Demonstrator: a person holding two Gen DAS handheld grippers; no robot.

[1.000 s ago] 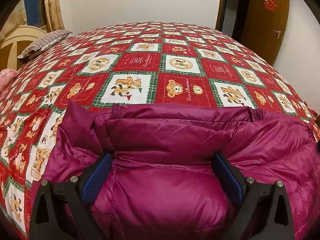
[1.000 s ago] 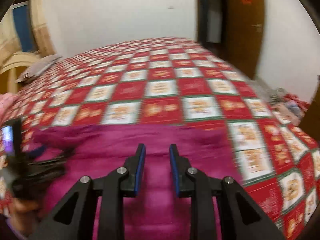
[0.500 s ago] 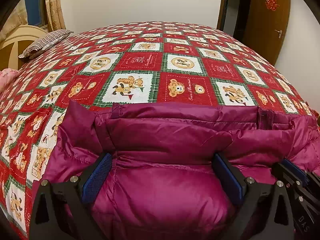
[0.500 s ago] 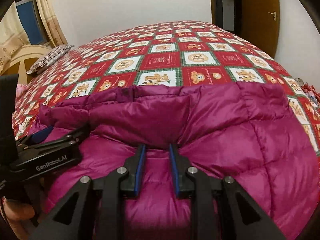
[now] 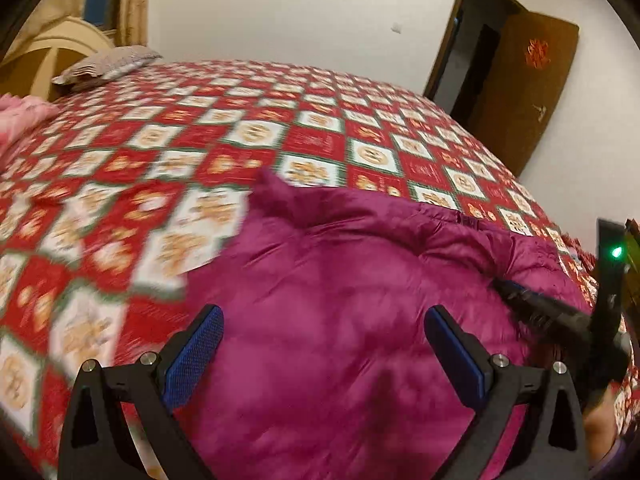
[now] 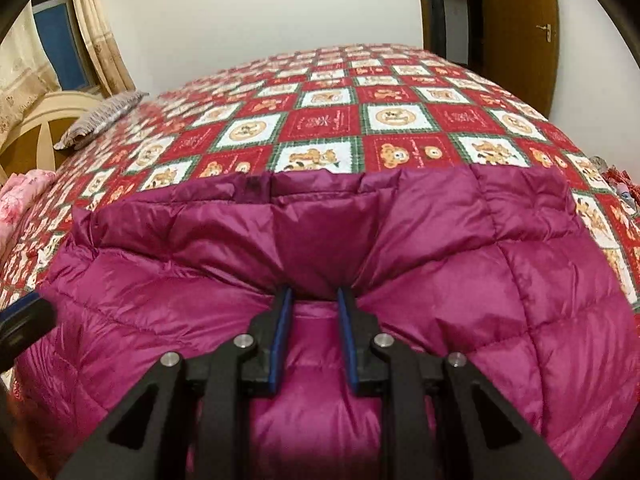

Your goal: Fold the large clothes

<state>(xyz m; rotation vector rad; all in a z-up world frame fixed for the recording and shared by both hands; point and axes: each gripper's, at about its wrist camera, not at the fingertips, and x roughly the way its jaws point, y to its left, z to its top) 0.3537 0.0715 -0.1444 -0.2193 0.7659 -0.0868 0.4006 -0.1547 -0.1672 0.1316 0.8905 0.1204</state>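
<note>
1. A puffy, shiny purple-red jacket (image 6: 400, 264) lies on the near edge of the bed (image 6: 328, 120), with stitched, pillowy squares.
2. The bed cover is soft cloth with red and white bear squares.
3. The right gripper (image 6: 314, 300) has its blue-padded jaws nearly closed, pinching a fold of the jacket.
4. The left gripper (image 5: 324, 344) has jaws spread wide over the jacket, holding nothing.
5. A striped pillow (image 6: 100, 118) rests at the bed's far left corner.

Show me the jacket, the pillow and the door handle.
jacket (image 6: 460, 280): right wrist view, quilted panel right of the gripper.
pillow (image 6: 100, 118): right wrist view, striped middle.
door handle (image 6: 547, 31): right wrist view, metal lever.
</note>
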